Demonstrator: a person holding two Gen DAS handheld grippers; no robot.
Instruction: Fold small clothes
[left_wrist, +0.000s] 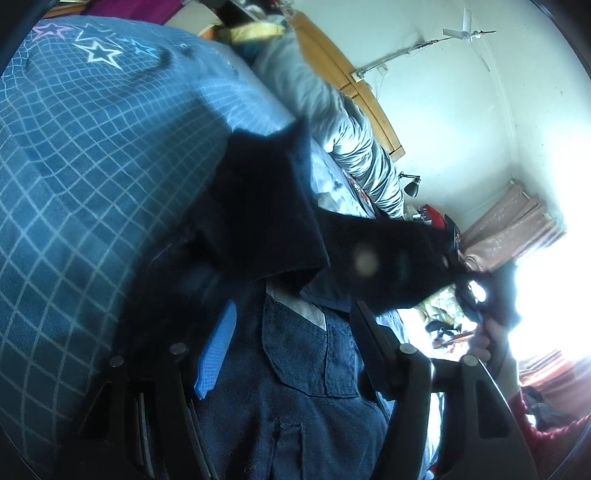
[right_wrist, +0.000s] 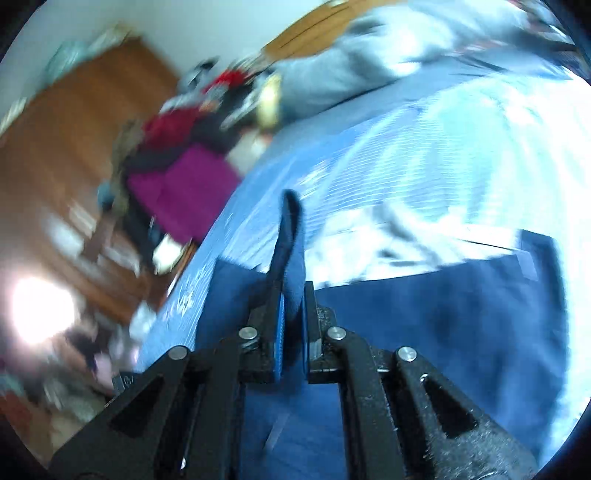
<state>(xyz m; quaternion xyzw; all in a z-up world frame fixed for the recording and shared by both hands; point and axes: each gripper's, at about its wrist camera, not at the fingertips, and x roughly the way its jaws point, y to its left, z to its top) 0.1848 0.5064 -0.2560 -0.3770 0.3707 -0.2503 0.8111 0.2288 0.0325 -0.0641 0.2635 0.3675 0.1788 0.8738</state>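
From the left wrist, the dark navy garment (left_wrist: 295, 369), with a patch pocket and a white label, hangs limp above the star-print bedspread (left_wrist: 92, 147); the left gripper (left_wrist: 295, 325) has cloth between spread fingers, though whether it pinches I cannot tell. From the right wrist, the right gripper (right_wrist: 291, 325) is clamped narrowly on a hem fold above that bedspread, tilted upward; such soft, light cloth is probably best held at hems or corners.
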